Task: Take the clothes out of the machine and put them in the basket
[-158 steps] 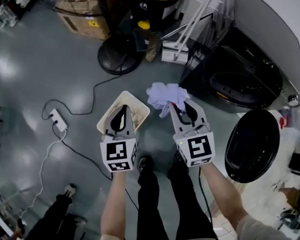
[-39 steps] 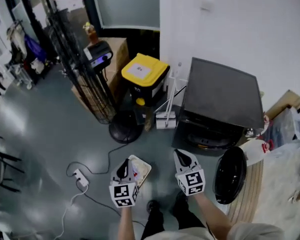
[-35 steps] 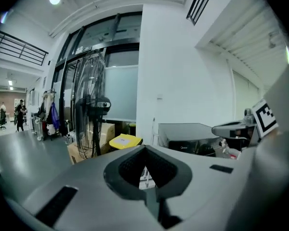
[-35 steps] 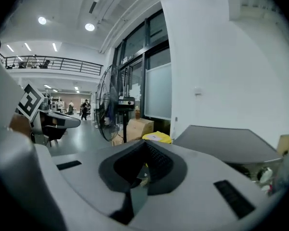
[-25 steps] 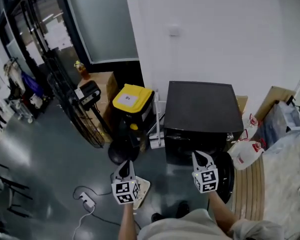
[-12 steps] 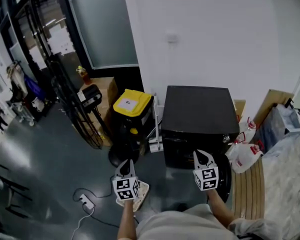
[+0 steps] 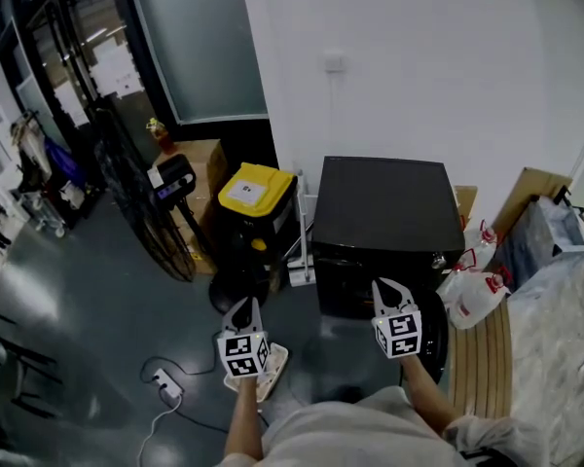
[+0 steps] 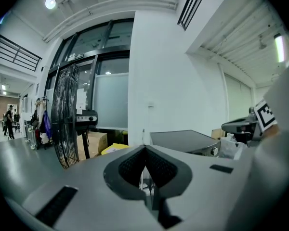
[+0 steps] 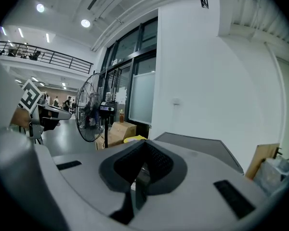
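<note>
Both claws are empty. The left gripper (image 7: 241, 307) has its jaws together with nothing between them. The right gripper (image 7: 383, 290) is likewise closed on nothing. Each is held roughly level in front of the standing person.

The black machine (image 7: 384, 212) stands against the white wall just ahead of the right gripper, and its round door (image 7: 435, 339) appears to hang open at the lower right. The basket (image 7: 275, 360) sits on the floor beside the machine, directly under the left gripper. No clothes can be made out from here. The inside of the drum is hidden and the basket's contents are too small to read.

The step in hand is probably a check of the drum for remaining items. To do it well:

1. Crouch until the drum opening is in plain view.
2. Part the jaws before reaching in.
3. Keep the right arm clear of the door.
4. Grip any fabric in its bulk, not at an edge.
5. Carry it low, straight over the basket.
</note>
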{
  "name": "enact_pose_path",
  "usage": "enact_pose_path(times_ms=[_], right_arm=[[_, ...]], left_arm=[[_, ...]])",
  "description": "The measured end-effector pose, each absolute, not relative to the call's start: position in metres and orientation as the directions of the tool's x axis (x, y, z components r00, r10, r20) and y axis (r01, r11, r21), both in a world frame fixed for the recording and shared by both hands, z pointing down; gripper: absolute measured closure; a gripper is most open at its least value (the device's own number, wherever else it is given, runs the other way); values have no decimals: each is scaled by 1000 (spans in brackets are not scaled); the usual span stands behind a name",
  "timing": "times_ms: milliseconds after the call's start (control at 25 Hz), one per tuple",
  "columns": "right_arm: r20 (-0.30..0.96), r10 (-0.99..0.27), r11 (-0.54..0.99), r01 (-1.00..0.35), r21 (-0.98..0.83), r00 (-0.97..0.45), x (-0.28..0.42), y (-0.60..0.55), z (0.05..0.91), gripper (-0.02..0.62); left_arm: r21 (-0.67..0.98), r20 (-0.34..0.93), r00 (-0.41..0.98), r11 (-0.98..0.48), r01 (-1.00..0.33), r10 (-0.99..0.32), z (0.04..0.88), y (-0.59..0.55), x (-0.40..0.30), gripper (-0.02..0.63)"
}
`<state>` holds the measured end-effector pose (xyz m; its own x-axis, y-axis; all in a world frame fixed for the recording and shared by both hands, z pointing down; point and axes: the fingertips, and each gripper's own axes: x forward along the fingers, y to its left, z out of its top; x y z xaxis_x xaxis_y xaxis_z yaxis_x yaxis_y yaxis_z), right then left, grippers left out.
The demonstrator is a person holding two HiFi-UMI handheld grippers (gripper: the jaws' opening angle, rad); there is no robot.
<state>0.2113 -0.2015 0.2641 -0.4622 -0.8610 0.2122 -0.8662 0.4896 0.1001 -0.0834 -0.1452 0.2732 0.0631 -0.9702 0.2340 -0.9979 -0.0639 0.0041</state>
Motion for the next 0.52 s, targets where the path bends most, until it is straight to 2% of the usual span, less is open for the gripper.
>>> enact_pose_path(times_ms=[520], right_arm=[[221, -852, 505, -856, 110, -475, 205, -210, 266, 574]], left_arm=[[-9, 229, 62, -66, -998, -971, 267, -152, -85, 588]])
